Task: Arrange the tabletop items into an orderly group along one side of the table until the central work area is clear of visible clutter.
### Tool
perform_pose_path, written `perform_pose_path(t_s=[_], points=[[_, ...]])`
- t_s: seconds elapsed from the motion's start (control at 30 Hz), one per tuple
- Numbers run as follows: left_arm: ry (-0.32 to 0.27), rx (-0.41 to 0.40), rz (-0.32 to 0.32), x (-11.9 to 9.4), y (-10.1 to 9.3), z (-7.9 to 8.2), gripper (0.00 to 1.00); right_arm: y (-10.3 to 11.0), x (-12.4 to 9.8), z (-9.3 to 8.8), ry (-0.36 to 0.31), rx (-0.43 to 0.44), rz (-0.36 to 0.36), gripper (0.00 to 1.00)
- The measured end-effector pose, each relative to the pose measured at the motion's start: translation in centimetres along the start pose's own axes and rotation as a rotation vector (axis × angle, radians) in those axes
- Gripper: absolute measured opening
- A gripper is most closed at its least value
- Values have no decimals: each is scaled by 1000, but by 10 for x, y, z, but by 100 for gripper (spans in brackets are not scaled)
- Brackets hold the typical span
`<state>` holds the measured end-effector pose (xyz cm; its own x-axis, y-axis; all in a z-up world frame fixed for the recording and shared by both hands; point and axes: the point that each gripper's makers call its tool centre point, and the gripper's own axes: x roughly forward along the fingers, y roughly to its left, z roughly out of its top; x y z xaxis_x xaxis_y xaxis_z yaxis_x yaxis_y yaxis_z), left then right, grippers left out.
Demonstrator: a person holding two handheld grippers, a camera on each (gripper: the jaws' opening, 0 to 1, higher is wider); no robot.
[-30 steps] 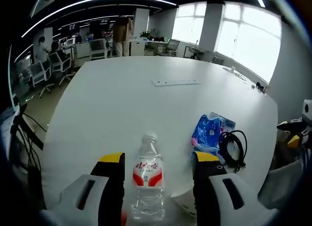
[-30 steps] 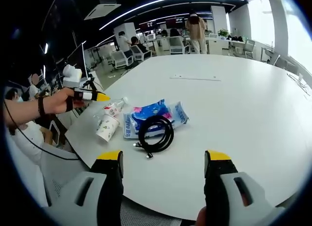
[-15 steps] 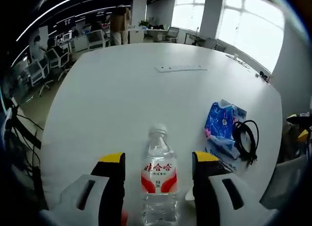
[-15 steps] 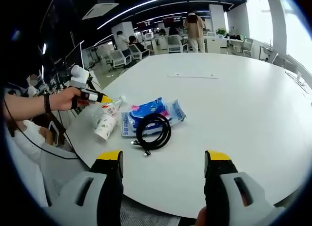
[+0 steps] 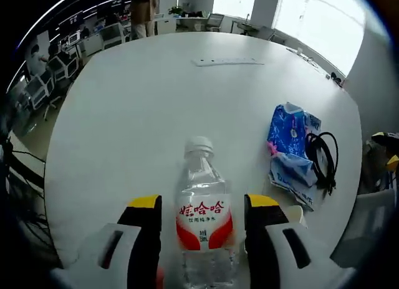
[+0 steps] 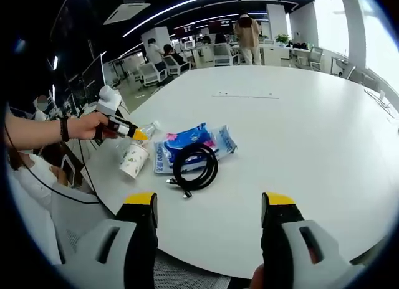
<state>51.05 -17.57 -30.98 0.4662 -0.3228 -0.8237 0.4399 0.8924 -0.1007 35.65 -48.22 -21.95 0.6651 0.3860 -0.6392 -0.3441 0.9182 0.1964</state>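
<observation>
in the left gripper view we count one water bottle [image 5: 203, 220], standing upright between the two yellow-tipped jaws of the left gripper [image 5: 203, 205]. its red and white label carries chinese characters in red, with smaller print under them that we cannot read. the jaws sit just beside the bottle on either side, but we cannot tell whether they press on it. the bottle stands near the close edge of the white table [image 5: 137, 114]. to the right we count one blue printed packet [image 5: 288, 146] lying flat, its writing too small to read, and one coil of black cable [image 5: 323, 161] lying partly on the packet's right side. the rim of one paper cup [image 5: 293, 214] peeks out beside the right jaw. far across the table lies one long flat white strip [image 5: 224, 61].

in the right gripper view the right gripper [image 6: 209, 205] has its jaws spread wide apart with nothing between them, held above the near edge of the table. we count the same group near the table's left edge: one blue packet, one black cable coil resting on its near side, one paper cup on its side with a faint green print, and the clear bottle behind the cup. the left gripper comes in from the left, held by a hand [image 6: 87, 126], its yellow tips at the bottle. several office chairs [image 6: 153, 72] stand beyond the table, and one standing person [image 6: 248, 33] is at the back.
</observation>
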Motion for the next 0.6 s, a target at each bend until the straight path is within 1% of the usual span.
perform_pose_path(t_s=[0.1,0.17,0.2,0.23,0.3,0.33,0.43,0.6], points=[[30,22,3,3,1,-3,52,1,1,-1,5,-4,5,67],[38,25,-2,5,1,-3,52,1,2,-2,8,-8,8,67],[47,22,-11,5,-1,-5,50,1,2,-2,9,-8,9,67],[58,16,-36,6,-4,-6,48,1,2,-2,10,-8,10,67],[67,20,-32,8,-5,-7,47,1,1,-2,7,-6,10,67],[85,36,-27,9,-5,-9,46,1,1,-2,6,-4,10,67],[106,61,-12,11,-4,-12,44,0,1,-3,9,-6,10,67],[116,53,-3,10,-4,-12,44,0,1,-2,6,-8,11,68]])
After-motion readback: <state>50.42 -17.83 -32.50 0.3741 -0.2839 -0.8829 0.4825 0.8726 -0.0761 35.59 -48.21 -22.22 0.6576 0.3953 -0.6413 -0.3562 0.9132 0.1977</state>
